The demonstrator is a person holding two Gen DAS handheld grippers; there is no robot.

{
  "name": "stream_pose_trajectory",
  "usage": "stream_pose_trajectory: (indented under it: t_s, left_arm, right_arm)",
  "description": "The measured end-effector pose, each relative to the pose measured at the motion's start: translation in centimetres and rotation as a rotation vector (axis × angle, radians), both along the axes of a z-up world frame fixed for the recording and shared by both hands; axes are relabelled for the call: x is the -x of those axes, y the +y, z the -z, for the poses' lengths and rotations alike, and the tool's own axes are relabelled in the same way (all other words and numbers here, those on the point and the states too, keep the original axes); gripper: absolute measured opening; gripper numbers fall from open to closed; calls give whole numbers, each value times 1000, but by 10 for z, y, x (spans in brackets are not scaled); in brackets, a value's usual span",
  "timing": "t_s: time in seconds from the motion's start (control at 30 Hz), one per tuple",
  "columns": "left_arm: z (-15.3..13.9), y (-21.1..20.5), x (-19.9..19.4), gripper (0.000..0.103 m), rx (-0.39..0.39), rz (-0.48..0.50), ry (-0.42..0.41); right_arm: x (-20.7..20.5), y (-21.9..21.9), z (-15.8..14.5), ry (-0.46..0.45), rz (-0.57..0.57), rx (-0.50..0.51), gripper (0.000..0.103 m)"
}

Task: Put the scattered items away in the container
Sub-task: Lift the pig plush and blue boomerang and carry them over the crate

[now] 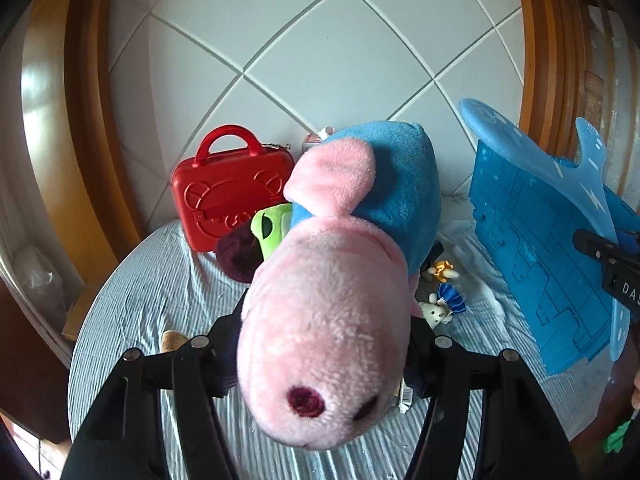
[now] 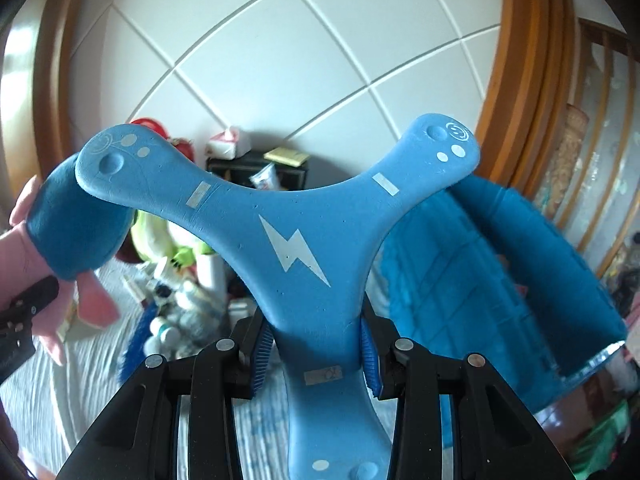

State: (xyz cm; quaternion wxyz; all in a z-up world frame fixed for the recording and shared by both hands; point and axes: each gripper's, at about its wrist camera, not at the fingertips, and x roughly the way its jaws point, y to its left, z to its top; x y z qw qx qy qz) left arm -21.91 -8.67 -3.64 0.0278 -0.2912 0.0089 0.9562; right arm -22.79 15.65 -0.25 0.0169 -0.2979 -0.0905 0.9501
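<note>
A pink pig plush (image 1: 320,352) in a blue shirt fills the left wrist view, snout toward the camera. My left gripper (image 1: 320,360) is shut on its head, a black finger on each side, and holds it above the bed. A blue three-armed boomerang (image 2: 296,240) with a white lightning bolt sits in my right gripper (image 2: 316,354), whose blue ribbed pads (image 2: 262,356) press on its near arm. The blue container (image 2: 500,280) stands just right of the boomerang, its wall (image 1: 532,260) showing a block pattern. The right gripper (image 1: 608,260) and boomerang (image 1: 560,160) also show at the right edge of the left wrist view.
A red carry case (image 1: 228,196) stands at the back of the striped bed sheet (image 1: 160,288). Small dolls (image 1: 444,304), a green toy (image 1: 272,224), bottles (image 2: 176,304), a tissue pack (image 2: 226,142) and a black box (image 2: 256,168) lie around. A white padded wall and wooden frame stand behind.
</note>
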Motion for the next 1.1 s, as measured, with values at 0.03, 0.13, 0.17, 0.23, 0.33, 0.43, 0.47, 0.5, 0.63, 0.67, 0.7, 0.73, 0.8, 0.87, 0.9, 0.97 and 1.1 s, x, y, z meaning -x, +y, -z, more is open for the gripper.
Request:
stream_pose_trajectory:
  t_s: [0.03, 0.13, 0.17, 0.23, 0.33, 0.43, 0.47, 0.5, 0.63, 0.67, 0.7, 0.73, 0.8, 0.87, 0.9, 0.97, 1.1]
  left_arm:
    - [-2, 5, 2, 61, -3, 14, 8]
    - [-9, 28, 10, 61, -6, 47, 25]
    - [-11, 38, 13, 61, -9, 63, 27]
    - [-19, 61, 19, 61, -10, 96, 35]
    - [-32, 103, 25, 61, 1, 132, 69]
    - [-48, 154, 35, 61, -12, 172, 106]
    - [-53, 175, 39, 61, -16, 182, 119]
    - [-59, 198, 41, 61, -21, 193, 135]
    - [-85, 293, 56, 61, -49, 210, 168]
    - [-91, 315, 61, 61, -58, 215, 159]
    - [-96, 338, 66, 61, -64, 224, 150]
    - [-101, 361, 70, 61, -69, 228, 143]
    - [-106, 401, 80, 61, -67, 218, 117]
    - [-103, 439, 93, 61, -43, 219, 66]
    - [-100, 454, 101, 61, -29, 217, 35]
    - [-87, 481, 117, 61, 17, 209, -41]
    - [-43, 522, 143, 61, 101, 202, -232]
  right_arm:
    - [1, 5, -5, 12, 13, -7, 37]
    - [4, 26, -17, 43, 51, -22, 37]
    - [5, 36, -22, 51, 62, -19, 37]
    - [9, 60, -31, 69, 88, -21, 37]
    - [16, 100, -43, 99, 126, -34, 37]
    - [23, 148, -56, 130, 159, -61, 37]
    - [25, 164, -61, 140, 166, -72, 37]
    - [28, 183, -65, 152, 173, -83, 37]
    - [44, 264, -81, 174, 196, -106, 37]
    - [50, 284, -82, 169, 202, -112, 37]
    - [56, 303, -83, 164, 208, -123, 37]
    - [61, 320, -83, 155, 211, -139, 37]
    - [73, 353, -80, 123, 208, -171, 37]
    - [89, 380, -69, 76, 203, -200, 36]
    - [97, 393, -62, 48, 202, -213, 36]
    - [111, 415, -47, -12, 195, -214, 34]
    - [144, 442, -19, -130, 143, -197, 34]
